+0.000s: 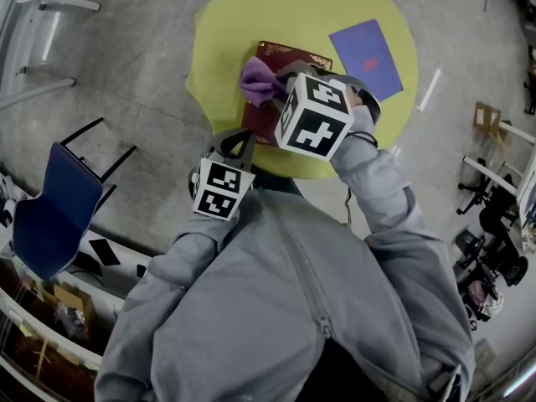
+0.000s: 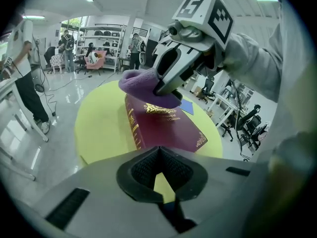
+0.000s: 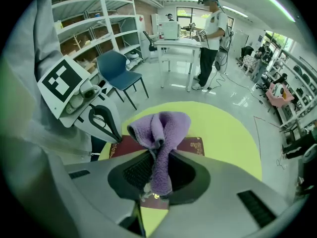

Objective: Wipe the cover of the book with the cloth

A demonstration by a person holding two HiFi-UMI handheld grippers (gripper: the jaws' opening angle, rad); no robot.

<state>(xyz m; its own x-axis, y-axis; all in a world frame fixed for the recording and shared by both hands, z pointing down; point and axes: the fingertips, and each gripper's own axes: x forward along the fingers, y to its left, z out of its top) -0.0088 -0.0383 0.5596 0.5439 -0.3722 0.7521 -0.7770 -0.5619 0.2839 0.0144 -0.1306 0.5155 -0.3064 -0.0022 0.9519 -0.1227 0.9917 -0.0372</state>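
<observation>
Here, your right gripper: clenched on the purple cloth.
Cloth: bunched, down on the cover near the far end of the book.
Book: maroon, flat on the round yellow table, near a blue booklet.
Your left gripper: jaws closed together, holding nothing, just off the book's near edge.

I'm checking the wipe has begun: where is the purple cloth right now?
Head view, upper middle: the purple cloth is clamped in the right gripper, on the far end of the maroon book, atop the yellow table.
</observation>
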